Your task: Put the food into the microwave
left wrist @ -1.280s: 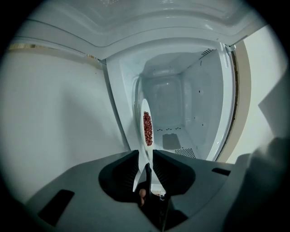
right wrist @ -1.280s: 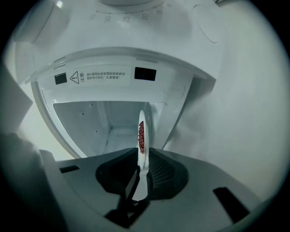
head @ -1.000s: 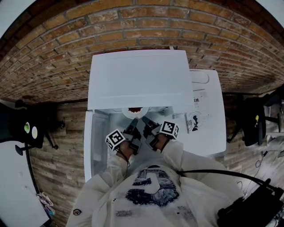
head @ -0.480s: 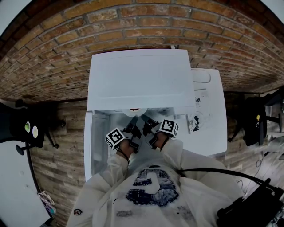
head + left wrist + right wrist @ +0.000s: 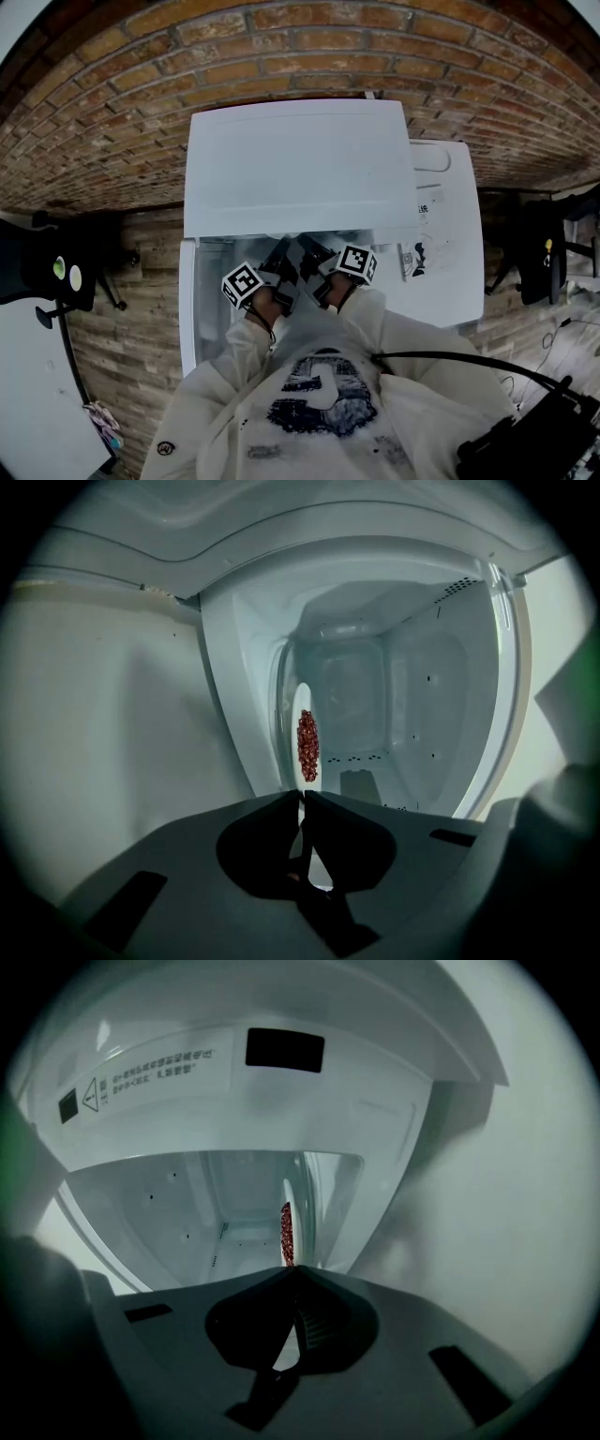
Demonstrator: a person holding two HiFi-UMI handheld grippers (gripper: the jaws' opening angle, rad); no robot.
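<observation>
Three cameras, all trained on one microwave mouth.

The head view looks steeply down from above the person onto the microwave's (image 5: pixel 295 164) white top, a fair way off, with the left tongs (image 5: pixel 281 255) and right tongs (image 5: pixel 305 248) reaching under its front edge. The left gripper view rides just behind its own tongs (image 5: pixel 302 797) and faces close into the open cavity from the left. The right gripper view, behind its tongs (image 5: pixel 292 1269), faces in from the right. Both gripper views share that cavity and the plate (image 5: pixel 302 697), which each sees edge-on.
</observation>
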